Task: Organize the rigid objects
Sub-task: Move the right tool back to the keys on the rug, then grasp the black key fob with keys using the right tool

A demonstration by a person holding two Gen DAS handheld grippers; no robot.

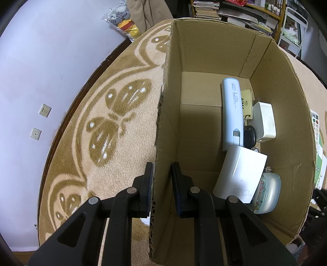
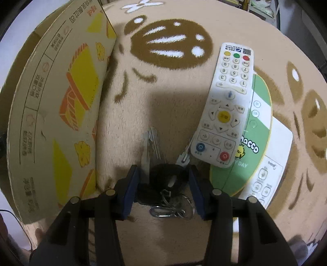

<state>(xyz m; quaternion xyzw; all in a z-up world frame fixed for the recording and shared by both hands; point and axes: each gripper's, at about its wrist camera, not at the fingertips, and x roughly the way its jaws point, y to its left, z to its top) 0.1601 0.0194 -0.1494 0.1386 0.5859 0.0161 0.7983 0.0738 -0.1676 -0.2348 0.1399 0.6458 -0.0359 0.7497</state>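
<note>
My left gripper straddles the left wall of an open cardboard box, one finger outside and one inside, pinching it. Inside the box lie a pale blue power bank, a white adapter, a black car key, a white charger block and a small teal case. My right gripper is open around a black key fob with keys and a ring on the rug. A white remote lies just right of it.
The box's printed outer side stands left of the right gripper. A green round card and a white flat device lie under the remote. A tan patterned rug covers the floor. A wall with sockets is at left; shelves stand behind.
</note>
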